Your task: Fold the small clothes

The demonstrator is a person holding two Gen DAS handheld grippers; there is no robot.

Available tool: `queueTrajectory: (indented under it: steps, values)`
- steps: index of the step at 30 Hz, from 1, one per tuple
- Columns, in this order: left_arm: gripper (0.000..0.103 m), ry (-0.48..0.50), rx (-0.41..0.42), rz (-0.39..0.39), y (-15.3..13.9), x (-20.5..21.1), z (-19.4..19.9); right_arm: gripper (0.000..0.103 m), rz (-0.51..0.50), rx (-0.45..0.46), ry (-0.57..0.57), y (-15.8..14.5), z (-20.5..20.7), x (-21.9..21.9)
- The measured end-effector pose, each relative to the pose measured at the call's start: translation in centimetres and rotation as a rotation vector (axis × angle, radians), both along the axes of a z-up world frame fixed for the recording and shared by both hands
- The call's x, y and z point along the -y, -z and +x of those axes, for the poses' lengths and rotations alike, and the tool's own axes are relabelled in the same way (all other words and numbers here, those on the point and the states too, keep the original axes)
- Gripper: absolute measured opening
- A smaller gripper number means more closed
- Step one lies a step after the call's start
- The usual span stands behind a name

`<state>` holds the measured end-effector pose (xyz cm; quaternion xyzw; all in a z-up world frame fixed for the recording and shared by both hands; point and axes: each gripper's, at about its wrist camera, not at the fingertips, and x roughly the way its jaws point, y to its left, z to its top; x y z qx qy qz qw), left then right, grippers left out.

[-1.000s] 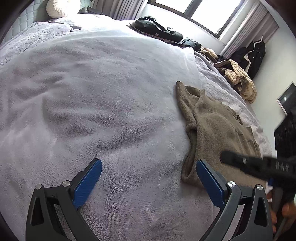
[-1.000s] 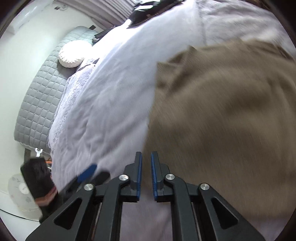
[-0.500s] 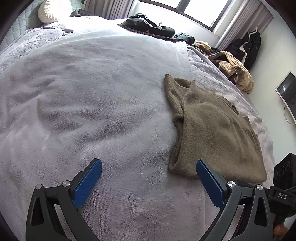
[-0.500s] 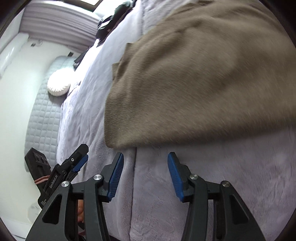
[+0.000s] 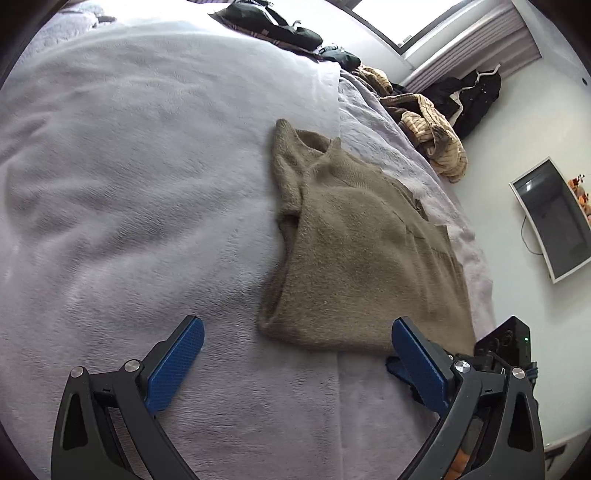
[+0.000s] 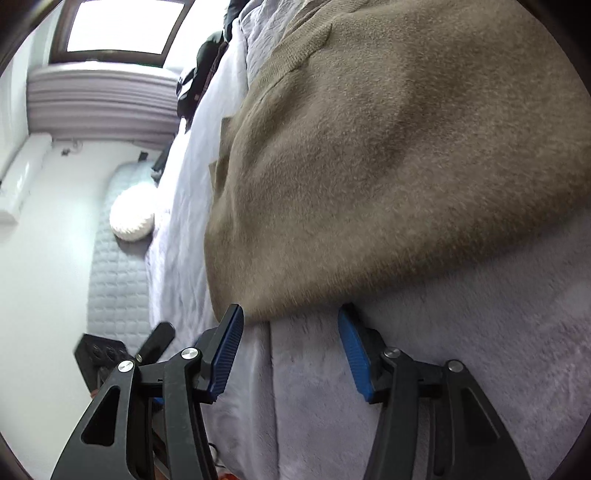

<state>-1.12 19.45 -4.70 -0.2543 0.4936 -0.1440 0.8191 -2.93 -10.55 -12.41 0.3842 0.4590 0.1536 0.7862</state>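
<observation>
Sweater [image 5: 354,251] (brown knit, folded) lies flat on grey blanket [image 5: 129,184]. Right gripper [image 6: 291,343] at sweater's near hem, jaws spread, gripping nothing. Left gripper [image 5: 295,354] just short of same hem, jaws wide apart, empty. Tan clothes pile [image 5: 432,129] beyond sweater's far end.

1. The brown sweater [image 6: 388,155] runs off the top and right edges of the right wrist view, its near hem smeared by blur
2. The right gripper [image 5: 402,369] is mostly hidden behind the left gripper's [image 5: 295,354] finger in the left wrist view
3. The dark clothes [image 5: 280,26] are cut off by the top edge
</observation>
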Motion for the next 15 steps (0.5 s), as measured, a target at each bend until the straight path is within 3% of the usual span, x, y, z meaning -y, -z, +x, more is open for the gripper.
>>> queueTrajectory:
  steps: [6,11,12,13,14,15]
  values:
    - [0.102,0.018,-0.032,-0.067,0.6,0.8,1.0,0.058,0.128,0.000,0.076,1.4,1.2,0.7]
    - [0.102,0.032,-0.057,-0.186,1.1,0.8,2.2,0.058,0.222,-0.002,0.112,2.1,2.1,0.7]
    - [0.102,0.035,-0.064,-0.206,1.2,0.7,2.5,0.047,0.231,0.002,0.103,2.0,2.4,0.6]
    - [0.102,0.038,-0.069,-0.225,1.2,0.8,2.8,0.016,0.230,0.012,0.091,1.7,2.7,0.5]
    - [0.102,0.046,-0.071,-0.240,1.3,0.9,3.1,0.009,0.224,0.023,0.085,1.3,2.9,0.5]
    - [0.102,0.060,-0.072,-0.263,1.3,1.0,3.4,0.009,0.218,0.042,0.076,0.7,3.3,0.3]
